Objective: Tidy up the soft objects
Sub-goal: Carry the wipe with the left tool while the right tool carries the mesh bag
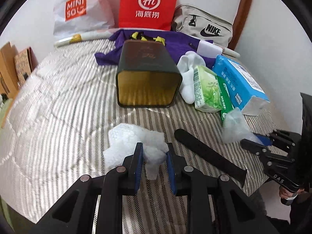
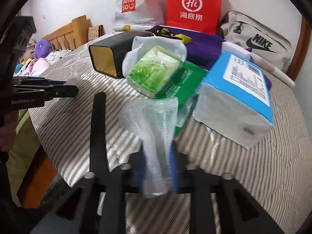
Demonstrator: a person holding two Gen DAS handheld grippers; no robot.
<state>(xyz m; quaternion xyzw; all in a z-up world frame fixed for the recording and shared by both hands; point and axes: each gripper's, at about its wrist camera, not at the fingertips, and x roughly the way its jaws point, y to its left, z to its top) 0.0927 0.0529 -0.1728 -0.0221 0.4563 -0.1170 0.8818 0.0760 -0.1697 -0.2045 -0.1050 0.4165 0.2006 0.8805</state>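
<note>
My left gripper (image 1: 154, 156) is shut on a crumpled white foam sheet (image 1: 132, 142) that rests low over the striped bedcover (image 1: 64, 101). In the right wrist view it shows at the left edge as the left gripper (image 2: 75, 89), white foam at its tip. My right gripper (image 2: 158, 167) is shut on a clear bubble-wrap piece (image 2: 154, 120), blurred, just in front of a green tissue pack (image 2: 154, 72). The left wrist view shows the right gripper (image 1: 251, 142) at the right with the bubble wrap (image 1: 236, 126). A dark tin (image 1: 148, 74) lies on its side, its gold-lined mouth facing me.
White socks (image 1: 189, 72), a green packet (image 1: 224, 97) and a blue tissue pack (image 1: 239, 81) lie right of the tin. A black strap (image 1: 208, 156) lies between the grippers. Behind are a purple garment (image 1: 156, 44), a red bag (image 1: 148, 3), a Miniso bag (image 1: 78, 7) and a Nike bag (image 1: 204, 25).
</note>
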